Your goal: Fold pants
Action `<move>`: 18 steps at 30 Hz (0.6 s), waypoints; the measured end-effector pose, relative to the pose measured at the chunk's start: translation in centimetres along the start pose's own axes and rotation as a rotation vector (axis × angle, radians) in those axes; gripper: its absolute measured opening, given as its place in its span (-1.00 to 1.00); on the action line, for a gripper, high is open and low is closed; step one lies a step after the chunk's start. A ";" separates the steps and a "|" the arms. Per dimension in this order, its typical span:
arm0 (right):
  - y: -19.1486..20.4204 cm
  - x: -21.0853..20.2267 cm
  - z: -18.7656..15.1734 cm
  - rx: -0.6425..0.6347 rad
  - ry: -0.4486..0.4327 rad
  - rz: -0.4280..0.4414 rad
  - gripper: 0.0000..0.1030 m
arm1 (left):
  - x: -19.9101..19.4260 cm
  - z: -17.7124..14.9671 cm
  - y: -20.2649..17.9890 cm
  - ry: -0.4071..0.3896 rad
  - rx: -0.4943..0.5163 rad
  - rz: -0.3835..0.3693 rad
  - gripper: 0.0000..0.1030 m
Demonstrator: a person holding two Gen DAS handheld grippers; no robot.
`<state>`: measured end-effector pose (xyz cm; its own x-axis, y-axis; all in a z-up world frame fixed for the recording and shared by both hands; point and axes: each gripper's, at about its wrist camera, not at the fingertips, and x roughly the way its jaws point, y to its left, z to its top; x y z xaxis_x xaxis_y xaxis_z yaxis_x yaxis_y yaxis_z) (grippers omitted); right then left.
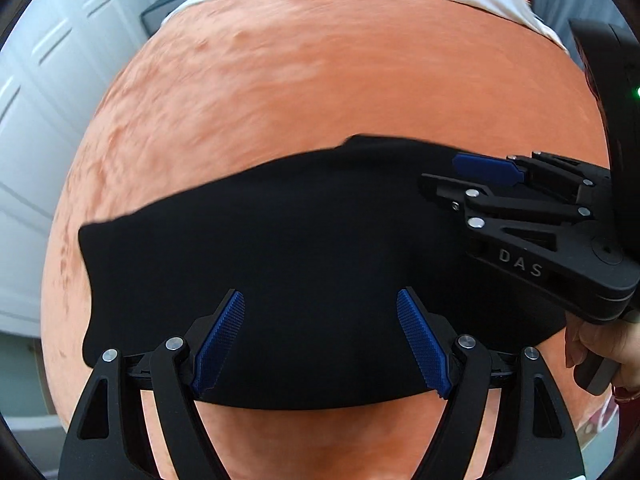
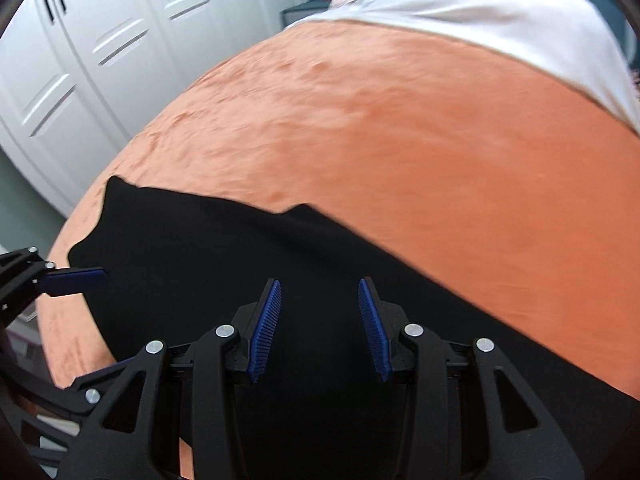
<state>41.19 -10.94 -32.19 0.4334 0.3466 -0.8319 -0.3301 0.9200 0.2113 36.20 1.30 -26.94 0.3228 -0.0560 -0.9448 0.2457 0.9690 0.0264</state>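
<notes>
While black pants (image 1: 280, 248) lie on the orange bed (image 1: 320, 80), blurred and cut off, the left hand-held gripper (image 1: 320, 340) and the right hand-held gripper (image 2: 320, 328) hover spread, empty.

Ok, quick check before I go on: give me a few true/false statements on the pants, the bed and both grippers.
1. The black pants lie on an orange bedspread. True.
2. The left gripper is clamped on the fabric. False: its jaws stand open, nothing pinched.
3. The right gripper is open over the pants. True.
4. The pants are blue jeans. False: plain black.
5. The closet doors are white. True.
</notes>
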 end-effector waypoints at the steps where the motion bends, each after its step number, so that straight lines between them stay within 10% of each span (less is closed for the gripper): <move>1: 0.6 0.7 -0.1 -0.007 0.009 0.003 -0.23 | 0.3 -0.2 1.2 0.006 -0.018 -0.002 0.48; 12: 0.8 8.0 3.3 0.018 0.020 -0.123 -0.24 | 2.4 -1.4 9.6 0.000 -0.079 0.144 0.48; 18: 5.1 4.6 2.9 -0.039 -0.041 -0.079 -0.20 | 2.0 -2.0 12.2 -0.051 -0.053 0.245 0.48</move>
<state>43.91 -4.08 -33.50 0.4927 0.2813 -0.8235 -0.3257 0.9371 0.1253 37.98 13.52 -29.16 0.4130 0.1707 -0.8946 0.1070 0.9664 0.2338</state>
